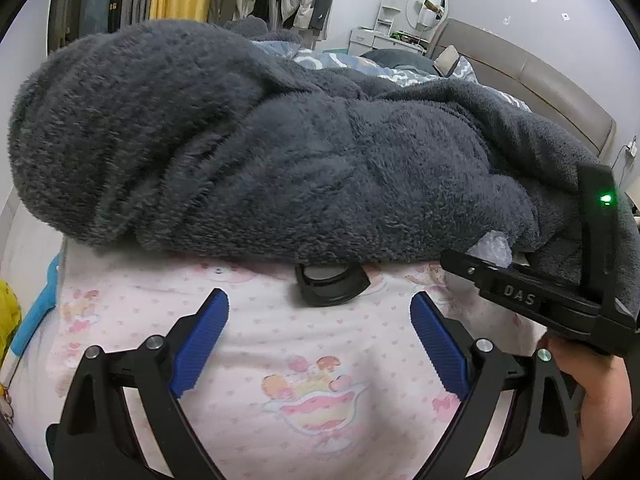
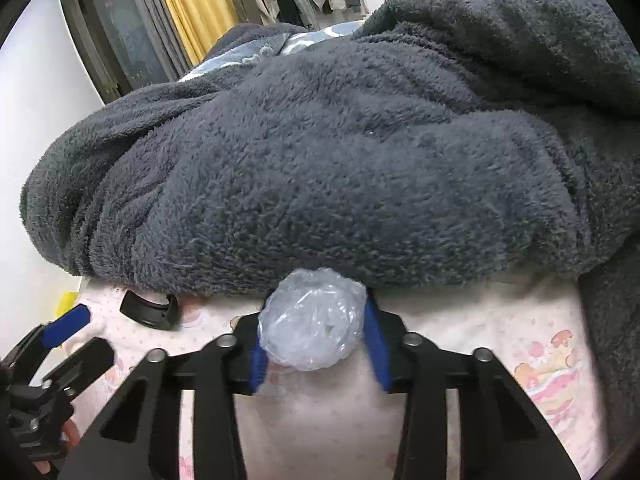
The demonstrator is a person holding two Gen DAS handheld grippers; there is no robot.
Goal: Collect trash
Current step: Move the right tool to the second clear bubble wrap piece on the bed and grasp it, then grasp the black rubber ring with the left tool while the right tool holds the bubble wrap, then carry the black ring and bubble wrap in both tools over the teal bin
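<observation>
Now right gripper [image 2: 316, 336] pinches crumpled plastic wad [image 2: 312, 320] by grey blanket [image 2: 320, 160] — left gripper [image 1: 320, 336] spread, w/ nothing

Dark grey fleece blanket [image 1: 280, 140], pink dessert-print sheet [image 1: 280, 344]

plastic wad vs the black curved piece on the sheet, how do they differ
The plastic wad is clear, crinkled and round; the black curved piece is opaque, smooth and arc-shaped. The wad sits between the right gripper fingers; the piece lies free. Both sit at the grey blanket edge.
</observation>
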